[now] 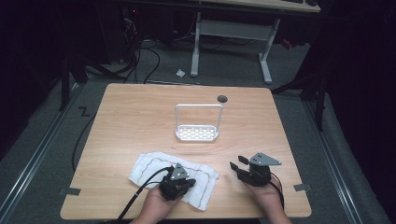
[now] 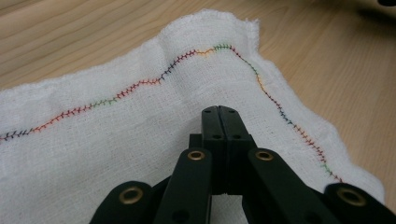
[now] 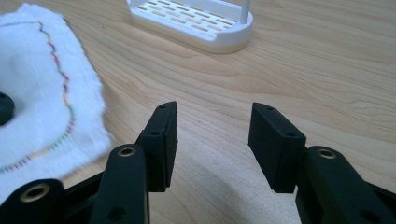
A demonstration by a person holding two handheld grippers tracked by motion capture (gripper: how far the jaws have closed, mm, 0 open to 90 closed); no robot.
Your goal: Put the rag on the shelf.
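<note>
A white cloth (image 1: 173,176) with a wavy line of coloured stitching is lying flat near the front edge of the wooden counter (image 1: 130,116). The left gripper (image 2: 218,116) is resting over the cloth, its jaws pressed together with nothing visibly caught between them. The right gripper (image 3: 212,140) is hovering over bare wood just beside the cloth's edge, its jaws standing apart and holding nothing. A white slotted tray (image 1: 196,134) with a tall wire handle (image 1: 198,107) is sitting farther back, near the middle of the counter.
</note>
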